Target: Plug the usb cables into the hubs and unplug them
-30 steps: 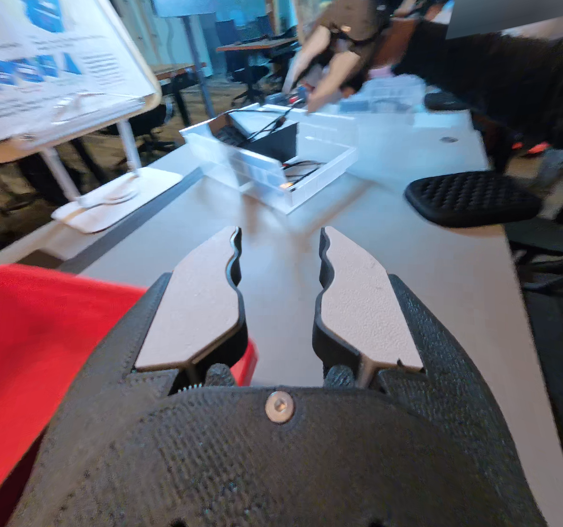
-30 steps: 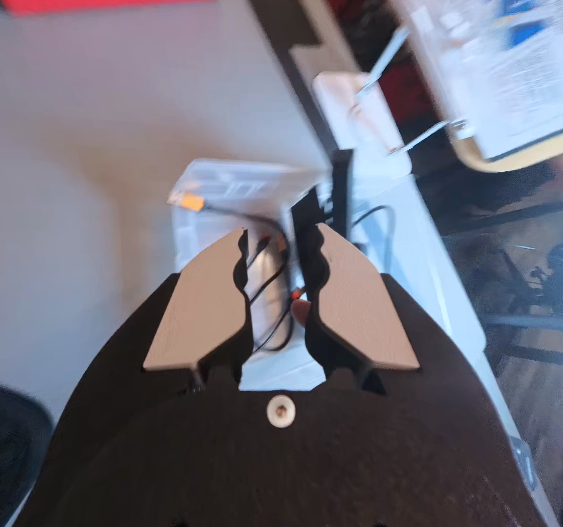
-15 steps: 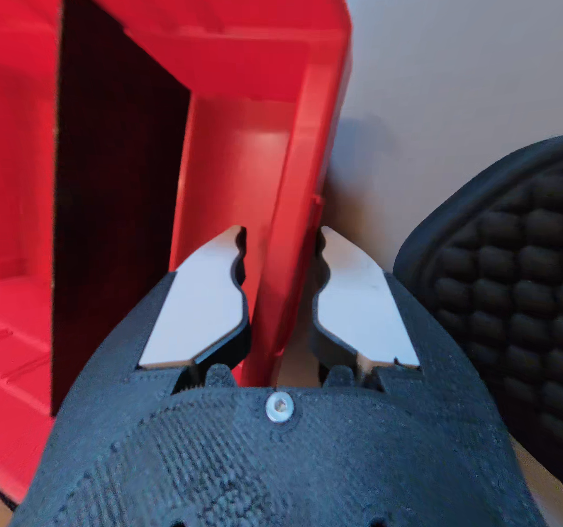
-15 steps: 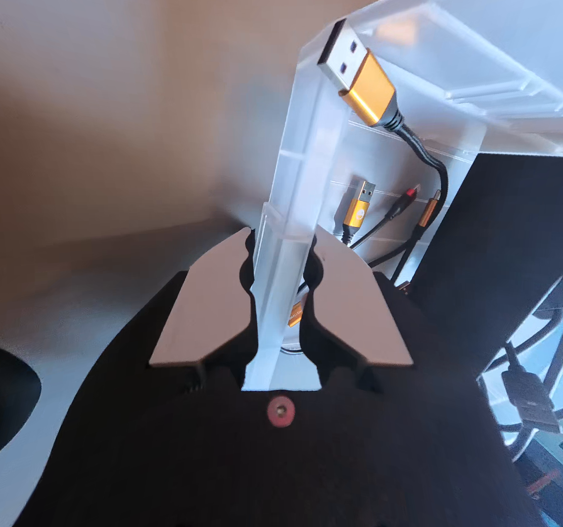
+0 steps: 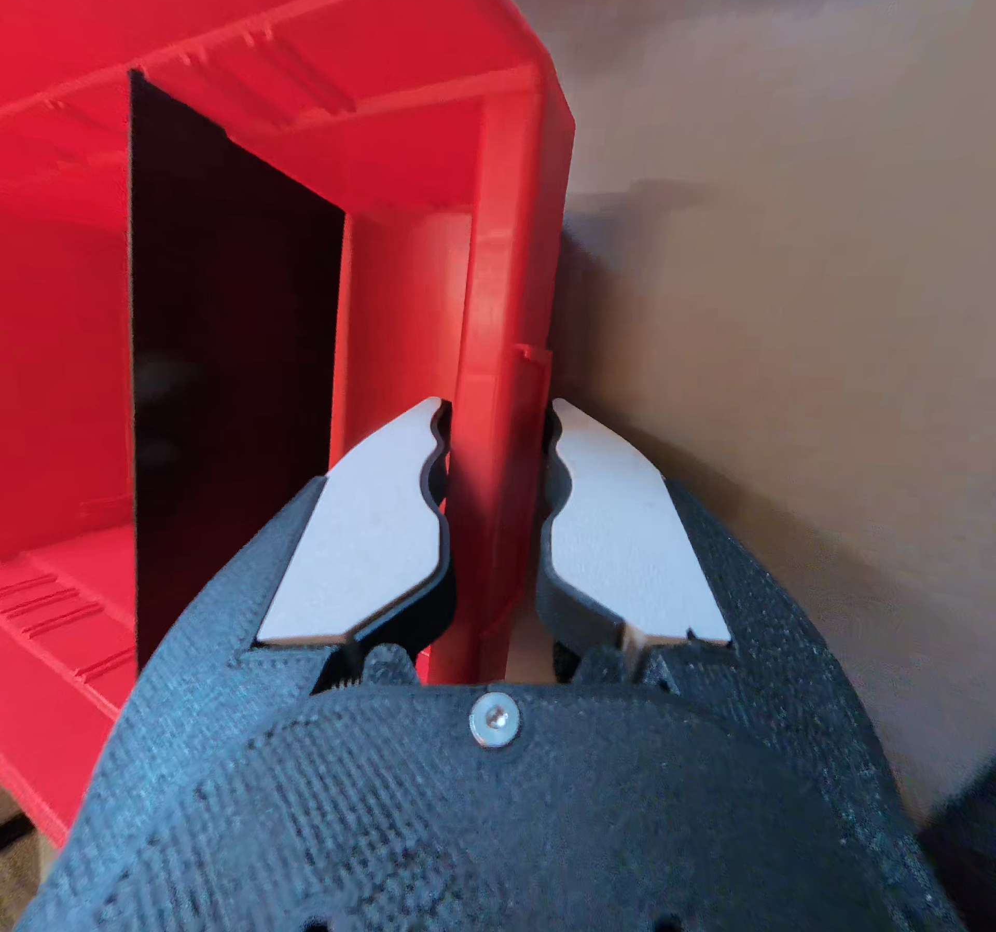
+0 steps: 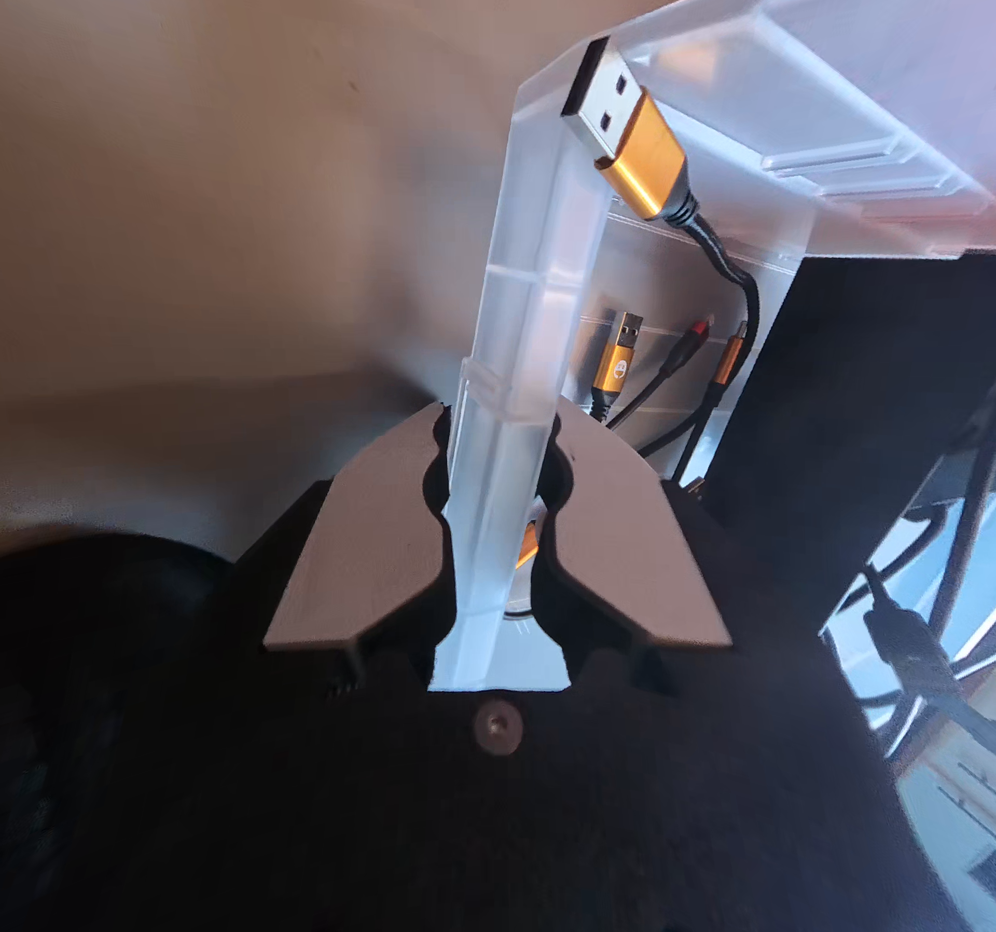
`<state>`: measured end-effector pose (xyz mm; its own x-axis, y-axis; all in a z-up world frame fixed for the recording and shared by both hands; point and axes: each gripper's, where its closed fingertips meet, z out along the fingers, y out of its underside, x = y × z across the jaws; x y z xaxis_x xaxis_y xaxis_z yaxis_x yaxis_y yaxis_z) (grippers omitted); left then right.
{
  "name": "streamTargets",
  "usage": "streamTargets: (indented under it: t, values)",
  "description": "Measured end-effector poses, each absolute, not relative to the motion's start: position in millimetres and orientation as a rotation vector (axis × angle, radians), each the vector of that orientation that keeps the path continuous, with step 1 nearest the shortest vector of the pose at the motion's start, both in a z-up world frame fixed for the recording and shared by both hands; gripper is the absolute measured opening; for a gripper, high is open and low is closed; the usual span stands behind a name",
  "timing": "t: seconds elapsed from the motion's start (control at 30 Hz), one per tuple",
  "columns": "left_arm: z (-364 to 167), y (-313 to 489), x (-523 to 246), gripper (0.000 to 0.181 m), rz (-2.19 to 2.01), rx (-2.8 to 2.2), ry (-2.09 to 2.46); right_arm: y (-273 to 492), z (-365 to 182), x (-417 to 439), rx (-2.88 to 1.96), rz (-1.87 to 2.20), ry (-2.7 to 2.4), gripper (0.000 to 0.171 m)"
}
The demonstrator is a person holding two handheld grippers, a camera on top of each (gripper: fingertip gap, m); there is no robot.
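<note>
My left gripper [image 5: 496, 415] is shut on the right wall of a red bin [image 5: 377, 97], one finger inside and one outside. A black divider panel [image 5: 232, 340] stands inside the bin. My right gripper [image 6: 498, 415] is shut on the corner wall of a clear plastic bin [image 6: 539, 237]. A gold USB plug [image 6: 630, 135] on a black braided cable sticks up over that bin's rim. Inside lie another gold USB plug [image 6: 617, 361], a red-tipped cable [image 6: 690, 340] and a thin gold connector [image 6: 730, 361]. No hub is clearly in view.
Both bins rest on a pale table [image 5: 781, 259], which also shows in the right wrist view [image 6: 215, 151]. A black panel [image 6: 862, 394] divides the clear bin, with dark cables [image 6: 905, 647] beyond it. A dark padded shape [image 6: 81, 609] lies at lower left. The gap from one gripper's tips to the other's is roughly 25 cm.
Both grippers have come down from above the table onto the bin walls. The left jaws have narrowed onto the red wall. The right gripper has stayed on the clear wall.
</note>
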<state>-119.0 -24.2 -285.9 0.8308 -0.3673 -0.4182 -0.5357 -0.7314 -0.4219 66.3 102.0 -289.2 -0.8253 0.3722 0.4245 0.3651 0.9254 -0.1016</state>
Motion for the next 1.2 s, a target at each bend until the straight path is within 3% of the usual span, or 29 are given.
streamTargets:
  t: [0.1, 0.23, 0.4, 0.53, 0.63, 0.7, 0.8, 0.87, 0.9, 1.2]
  values:
    - [-281.5, 5.0, -121.6, 0.038, 0.432, -2.427, 0.650, 80.7, -274.8, 73.7, -0.617, 0.161, -2.524, 0.032]
    - [-246.8, 11.9, -105.1, 0.042, 0.363, -2.270, 0.470, 65.2, -215.8, 90.8, -0.857, 0.609, -2.236, 0.042]
    - [-206.1, -2.2, -27.5, 0.049, -0.008, -2.071, 0.180, 145.9, -156.5, 118.6, -1.247, 0.856, -1.582, 0.037]
    - [-200.8, -4.3, 23.1, 0.050, -0.111, -1.977, -0.059, 203.5, -171.3, 146.9, -1.477, 0.882, -1.252, 0.039]
    - [-207.1, 12.3, 38.6, 0.055, -0.094, -1.919, -0.241, 199.1, -201.4, 131.9, -1.579, 0.945, -1.280, 0.048]
    - [-214.4, 27.8, 32.1, 0.045, -0.022, -1.895, -0.341, 199.7, -220.3, 117.4, -1.612, 0.868, -1.327, 0.055]
    - [-227.1, 50.3, 21.6, 0.031, 0.064, -1.886, -0.376, 195.9, -238.1, 104.6, -1.645, 0.847, -1.398, 0.045]
    - [-227.3, 55.9, 13.7, 0.021, 0.187, -1.870, -0.338, 205.5, -234.0, 107.2, -1.635, 0.796, -1.327, 0.019]
    - [-227.2, 56.7, 13.6, 0.020, 0.216, -1.895, -0.323, 207.0, -232.6, 109.1, -1.624, 0.775, -1.311, 0.015]
    - [-187.4, 37.3, 32.9, 0.017, 0.309, -1.799, -0.196, 183.3, -183.8, 138.7, -1.428, 0.663, -1.213, 0.008]
